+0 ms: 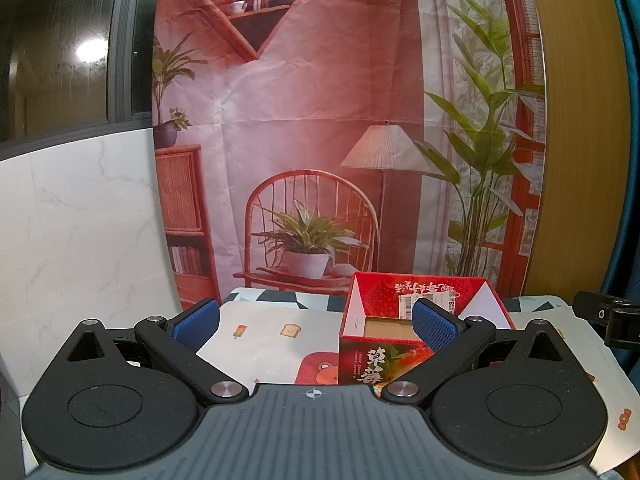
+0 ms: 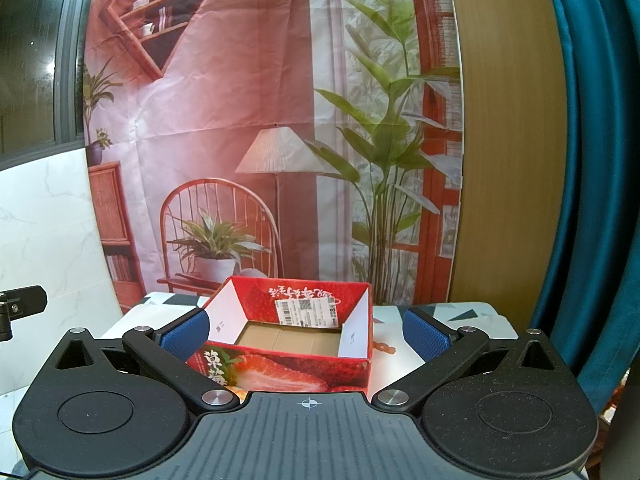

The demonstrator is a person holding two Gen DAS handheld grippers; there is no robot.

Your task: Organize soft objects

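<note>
**Open box ahead, no soft things in sight**

A printed backdrop [image 2: 240, 120] of a room with a chair, lamp and plants hangs behind the surface [image 1: 260, 340], which is covered by a pale mat with small cartoon prints. On that mat stands a red strawberry box [image 2: 288, 344], open at the top, its flaps folded inward and its brown cardboard floor bare. No soft object shows in either view, so where those things lie cannot be told from here.

The box sits straight ahead of the right gripper [image 2: 308, 330], nearly centred between its blue pads, with its long axis running left to right across that view. For the left gripper [image 1: 316, 322] the same box [image 1: 420, 320] lies ahead and off to the right, partly behind the right-hand pad. By that reading the right hand is the better lined up with the box.

Both sets of jaws stand wide apart and carry nothing. The tip of the other gripper just shows at the edge of each view.

Judging by the empty box, sorting has not begun; the soft items must first be found.
</note>
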